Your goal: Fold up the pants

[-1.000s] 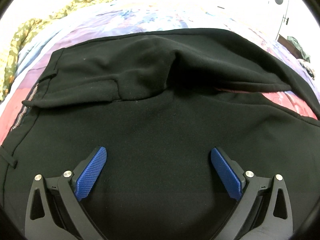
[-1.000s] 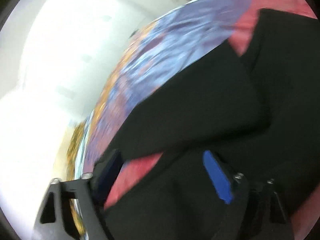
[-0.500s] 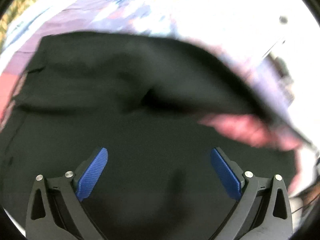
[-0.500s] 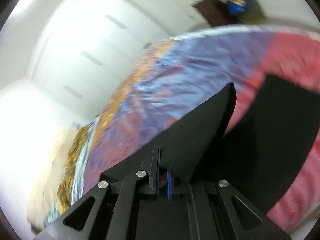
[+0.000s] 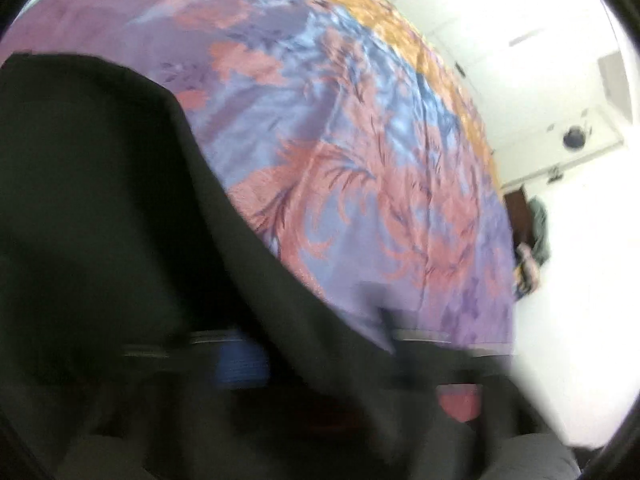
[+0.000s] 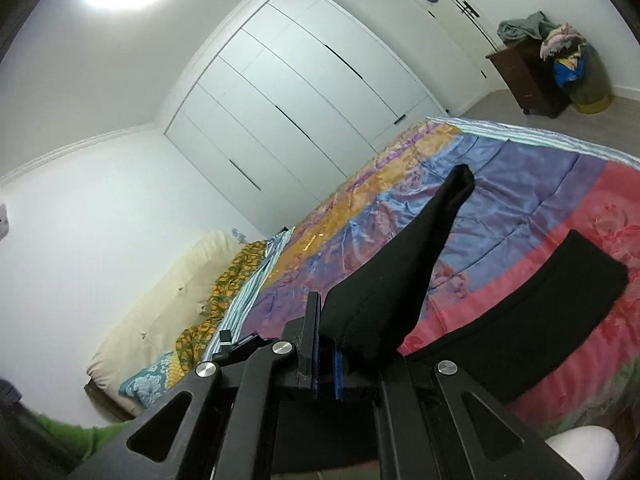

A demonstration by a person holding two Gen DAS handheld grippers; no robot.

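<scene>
The black pants [image 5: 100, 220] fill the left and bottom of the blurred left wrist view. My left gripper [image 5: 280, 360] is smeared by motion; one blue pad [image 5: 240, 364] shows and black cloth drapes across the jaws, which are closing on it. In the right wrist view my right gripper [image 6: 326, 364] is shut on a fold of the pants [image 6: 400, 280], which rises from the pads to a raised tip over the bed. Another stretch of the pants [image 6: 540, 312] lies flat on the red part of the bedspread.
A satin bedspread [image 6: 520, 184] in purple, blue, orange and red covers the bed. Cream pillows [image 6: 172, 292] lie at its head. White wardrobe doors [image 6: 304, 80] line the wall. A dark cabinet [image 6: 528, 76] and a laundry basket [image 6: 588, 84] stand in the far corner. A green sleeve [image 6: 68, 436] shows at lower left.
My left gripper stood wide open over the flat pants; now its fingers are close together in the cloth and its view has swung over the bedspread. My right gripper shut on the pants and rose.
</scene>
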